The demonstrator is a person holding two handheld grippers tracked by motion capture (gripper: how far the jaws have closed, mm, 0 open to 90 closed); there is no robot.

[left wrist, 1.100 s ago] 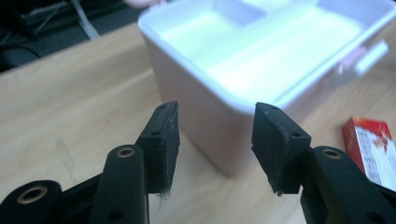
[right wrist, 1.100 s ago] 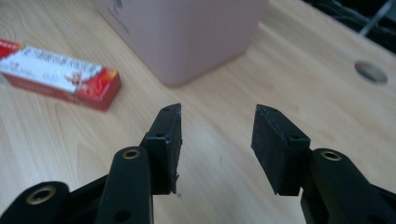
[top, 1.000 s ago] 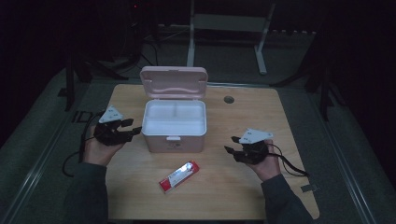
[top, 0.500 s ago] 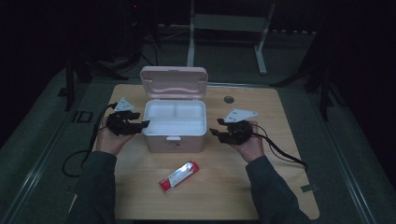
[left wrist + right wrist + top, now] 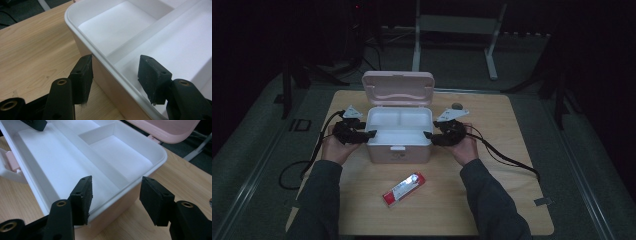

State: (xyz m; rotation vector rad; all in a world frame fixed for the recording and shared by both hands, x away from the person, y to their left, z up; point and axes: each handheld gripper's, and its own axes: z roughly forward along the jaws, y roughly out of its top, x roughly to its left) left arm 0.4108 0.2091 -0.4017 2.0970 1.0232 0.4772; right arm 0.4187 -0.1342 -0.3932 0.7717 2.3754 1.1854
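Where tools hide it: box rim (image 5: 105, 62).

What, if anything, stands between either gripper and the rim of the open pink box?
Nothing visible. The left gripper already straddles the left rim of the pink box, one of its fingers outside the wall and one inside. The right gripper straddles the right rim likewise. The red packet lies on the table nearer the person.
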